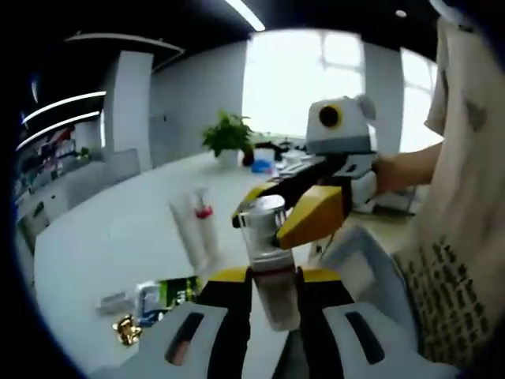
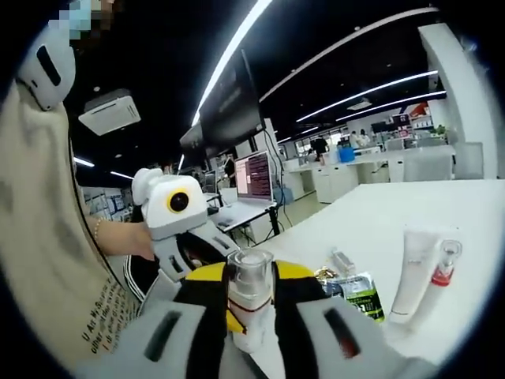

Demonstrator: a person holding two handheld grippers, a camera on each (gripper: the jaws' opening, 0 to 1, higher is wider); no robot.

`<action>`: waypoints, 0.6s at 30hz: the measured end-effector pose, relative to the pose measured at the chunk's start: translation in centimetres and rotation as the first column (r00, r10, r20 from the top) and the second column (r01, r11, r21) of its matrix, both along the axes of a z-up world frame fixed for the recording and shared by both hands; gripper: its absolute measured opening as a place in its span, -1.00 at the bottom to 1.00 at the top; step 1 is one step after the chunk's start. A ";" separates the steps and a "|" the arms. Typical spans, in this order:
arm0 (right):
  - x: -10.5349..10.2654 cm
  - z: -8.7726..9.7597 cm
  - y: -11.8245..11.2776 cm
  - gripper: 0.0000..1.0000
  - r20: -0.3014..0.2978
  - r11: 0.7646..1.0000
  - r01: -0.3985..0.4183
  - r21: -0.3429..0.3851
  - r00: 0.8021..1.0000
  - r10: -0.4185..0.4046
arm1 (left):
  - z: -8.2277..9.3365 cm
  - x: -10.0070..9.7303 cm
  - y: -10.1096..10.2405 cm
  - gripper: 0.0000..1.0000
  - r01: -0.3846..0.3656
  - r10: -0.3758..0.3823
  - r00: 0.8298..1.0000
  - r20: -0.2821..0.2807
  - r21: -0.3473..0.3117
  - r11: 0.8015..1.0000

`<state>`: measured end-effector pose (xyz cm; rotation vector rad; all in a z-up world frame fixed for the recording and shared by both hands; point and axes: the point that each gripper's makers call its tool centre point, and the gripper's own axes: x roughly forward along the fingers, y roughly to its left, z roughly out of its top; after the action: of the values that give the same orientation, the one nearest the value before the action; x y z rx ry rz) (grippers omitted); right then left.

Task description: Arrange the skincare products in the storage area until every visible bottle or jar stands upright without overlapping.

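Skincare products are being sorted on the white desk (image 1: 110,237), which is being taken in first as the broadest thing in both views. On it, in the left gripper view, a white tube (image 1: 195,229) is standing on its cap with a slim red-capped vial (image 1: 205,213) right beside it, and a green sachet (image 1: 177,290) is lying flat near a small gold-wrapped item (image 1: 126,328).

A clear pump bottle (image 1: 268,264) is being held up off the desk, between the two sets of tongs. Its long axis is being kept upright, pump head on top. The left tongs (image 1: 272,296) are being closed on its lower body, while the right tongs (image 1: 272,221), coming in from the right, are being pressed around its silver collar.

In the right gripper view the same bottle (image 2: 249,304) is sitting dead centre in the right tongs (image 2: 251,316), with the tube (image 2: 414,272) and vial (image 2: 444,264) well off to the right. Judged from this, either hand could be setting it down; the left is gripping lower.
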<state>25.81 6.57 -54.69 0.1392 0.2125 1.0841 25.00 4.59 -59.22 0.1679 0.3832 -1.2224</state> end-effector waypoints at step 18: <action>1.5 -3.8 -0.1 -0.59 0.064 0.969 0.070 -0.238 0.996 -0.056 | -4.5 1.8 0.6 -0.65 -0.074 0.078 0.996 -0.043 0.089 0.993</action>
<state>27.27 6.51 -58.46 -0.1020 0.2847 0.9895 26.78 5.18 -63.75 0.1987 0.4798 -1.1368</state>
